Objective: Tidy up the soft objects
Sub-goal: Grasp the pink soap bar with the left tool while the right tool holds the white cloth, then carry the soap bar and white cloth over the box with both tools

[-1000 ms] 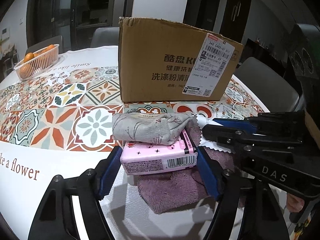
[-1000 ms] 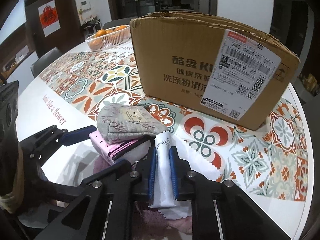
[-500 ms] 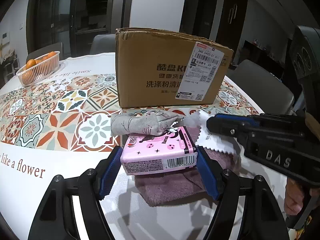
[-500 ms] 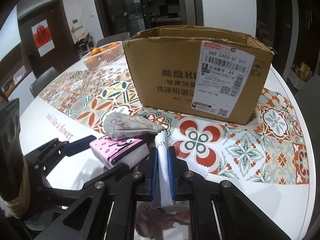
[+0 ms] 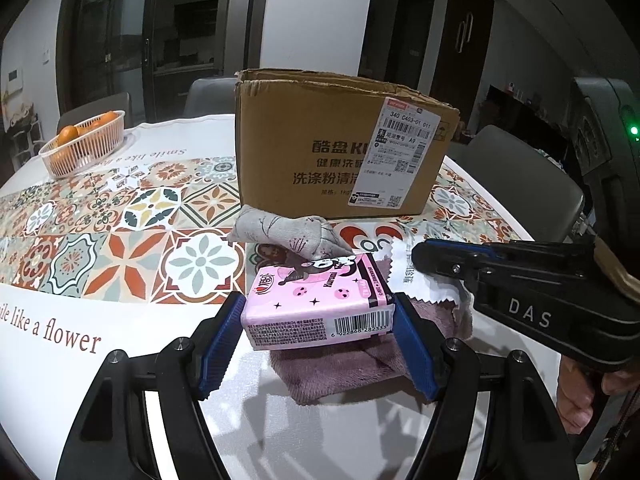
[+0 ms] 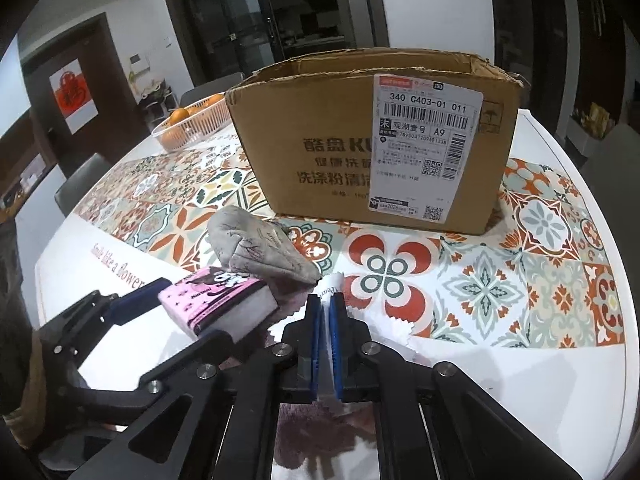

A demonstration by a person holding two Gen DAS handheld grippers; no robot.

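My left gripper (image 5: pixel 318 302) is shut on a pink tissue pack (image 5: pixel 320 308) and holds it just above a purple towel (image 5: pixel 360 376) on the table. A grey printed pouch (image 5: pixel 288 234) leans on the pack's far edge. To the right, my right gripper (image 6: pixel 325 300) is closing tight on a white zigzag-edged cloth (image 6: pixel 333 283), which stands pinched between its blue pads. From the left wrist view that cloth (image 5: pixel 416 288) hangs from the right gripper's tip. The towel (image 6: pixel 316 432) lies under the right gripper.
An open cardboard box (image 5: pixel 320 152) stands just behind the pile on the patterned tablecloth (image 5: pixel 120 240). A basket of oranges (image 5: pixel 80 144) sits at the far left. Grey chairs (image 5: pixel 520 176) ring the table. A hand (image 5: pixel 576 400) holds the right gripper.
The left gripper has lifted the pink pack slightly, and the grey pouch has slipped from its top toward the far side. The right jaws have narrowed on the white cloth.
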